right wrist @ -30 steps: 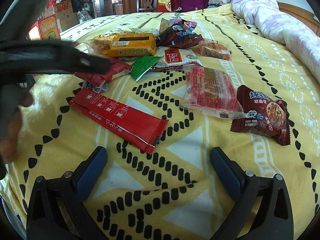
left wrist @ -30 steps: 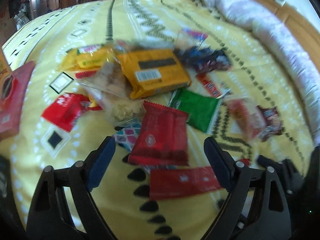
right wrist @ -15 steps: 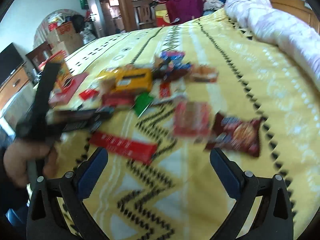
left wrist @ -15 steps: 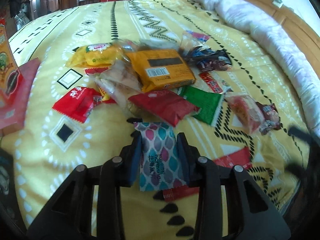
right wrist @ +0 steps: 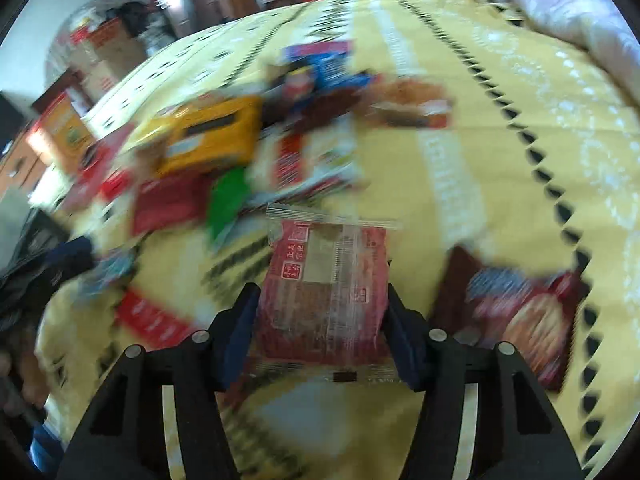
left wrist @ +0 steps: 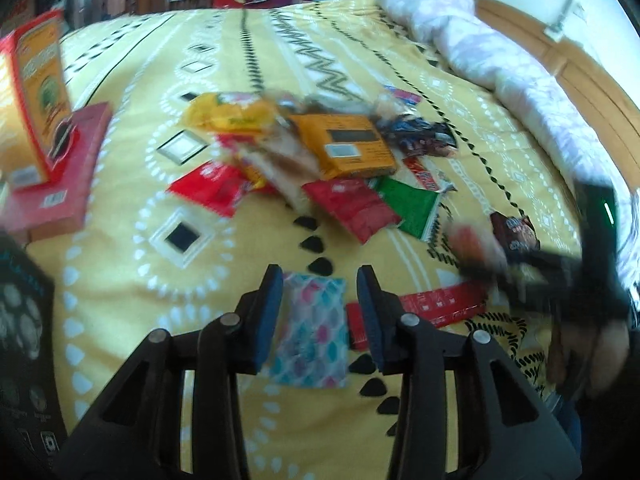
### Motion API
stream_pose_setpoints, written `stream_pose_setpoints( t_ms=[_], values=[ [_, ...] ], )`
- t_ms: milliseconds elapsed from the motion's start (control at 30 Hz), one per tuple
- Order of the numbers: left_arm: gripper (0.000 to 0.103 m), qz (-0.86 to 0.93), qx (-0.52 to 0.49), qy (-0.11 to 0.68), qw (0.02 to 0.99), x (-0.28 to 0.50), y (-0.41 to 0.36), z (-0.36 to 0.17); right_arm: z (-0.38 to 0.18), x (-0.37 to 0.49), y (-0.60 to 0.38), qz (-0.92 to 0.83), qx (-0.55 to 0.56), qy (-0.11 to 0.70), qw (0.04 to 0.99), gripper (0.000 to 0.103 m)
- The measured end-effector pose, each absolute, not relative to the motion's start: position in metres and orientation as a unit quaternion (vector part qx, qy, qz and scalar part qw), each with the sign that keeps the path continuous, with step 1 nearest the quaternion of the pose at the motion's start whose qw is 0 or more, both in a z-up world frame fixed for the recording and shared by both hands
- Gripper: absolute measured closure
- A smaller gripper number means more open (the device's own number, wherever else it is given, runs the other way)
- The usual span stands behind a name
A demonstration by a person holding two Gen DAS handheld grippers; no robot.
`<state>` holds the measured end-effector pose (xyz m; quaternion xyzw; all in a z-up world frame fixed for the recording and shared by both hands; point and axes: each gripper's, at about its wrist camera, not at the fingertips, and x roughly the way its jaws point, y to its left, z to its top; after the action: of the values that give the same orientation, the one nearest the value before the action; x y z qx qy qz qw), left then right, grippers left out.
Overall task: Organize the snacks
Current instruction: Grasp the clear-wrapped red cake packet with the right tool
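Observation:
My left gripper (left wrist: 320, 280) is shut on a small packet with a teal and pink drop pattern (left wrist: 312, 336) and holds it above the yellow bedspread (left wrist: 120, 280). My right gripper (right wrist: 320, 296) is shut on a clear-edged red snack packet (right wrist: 324, 292), also lifted. A pile of snacks lies beyond: an orange box-like pack (left wrist: 344, 146), a red pack (left wrist: 352, 208), a green pack (left wrist: 412, 204), a yellow bag (left wrist: 228, 116). A long red stick pack (left wrist: 436, 308) lies by the left gripper. A dark cookie packet (right wrist: 516, 312) lies to the right of the right gripper.
Red and orange boxes (left wrist: 44, 136) stand at the bed's left edge. A dark box (left wrist: 20, 340) sits at near left. A pale rolled quilt (left wrist: 520, 76) runs along the right by the wooden headboard. The other hand and gripper (left wrist: 580, 272) show blurred at right.
The left gripper, holding the patterned packet, has pulled back from the pile. The right gripper has closed on the red clear-edged packet and lifted it; both views are motion-blurred.

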<state>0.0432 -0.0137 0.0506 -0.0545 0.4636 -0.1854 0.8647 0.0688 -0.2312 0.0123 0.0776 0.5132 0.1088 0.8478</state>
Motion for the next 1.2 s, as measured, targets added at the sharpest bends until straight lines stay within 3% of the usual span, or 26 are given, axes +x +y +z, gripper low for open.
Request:
stream_pose_setpoints(
  t_ms=[133, 267, 300, 600, 733, 800, 833, 933, 1200],
  values=[
    [0.061, -0.173, -0.085, 0.462, 0.866, 0.033, 0.007, 0.056, 0.015, 0.025, -0.185, 0.182, 0.046, 0.523, 0.832, 0.040],
    [0.039, -0.159, -0.066, 0.454, 0.874, 0.016, 0.022, 0.059, 0.032, -0.018, -0.167, 0.270, 0.100, 0.511, 0.810, 0.040],
    [0.037, -0.155, -0.066, 0.456, 0.874, 0.014, 0.025, 0.057, 0.034, -0.026, -0.166, 0.268, 0.099, 0.509, 0.812, 0.040],
    [0.036, -0.212, -0.015, 0.475, 0.854, 0.022, -0.029, 0.034, 0.039, -0.037, -0.194, 0.224, 0.129, 0.501, 0.826, 0.040],
    [0.039, -0.189, -0.007, 0.479, 0.857, 0.032, -0.038, 0.019, 0.041, -0.036, -0.200, 0.217, 0.136, 0.498, 0.828, 0.040],
    [0.051, -0.175, -0.001, 0.475, 0.863, 0.033, -0.037, 0.017, 0.040, -0.036, -0.203, 0.215, 0.140, 0.498, 0.828, 0.040],
    [0.063, -0.166, 0.001, 0.475, 0.864, 0.034, -0.036, 0.016, 0.039, -0.035, -0.203, 0.214, 0.140, 0.499, 0.828, 0.040],
    [0.070, -0.166, 0.009, 0.472, 0.866, 0.029, -0.037, 0.019, 0.039, -0.035, -0.203, 0.213, 0.141, 0.496, 0.830, 0.040],
    [0.072, -0.161, -0.009, 0.417, 0.894, 0.002, -0.016, 0.079, 0.064, -0.036, -0.207, 0.196, 0.131, 0.460, 0.856, 0.040]
  ],
)
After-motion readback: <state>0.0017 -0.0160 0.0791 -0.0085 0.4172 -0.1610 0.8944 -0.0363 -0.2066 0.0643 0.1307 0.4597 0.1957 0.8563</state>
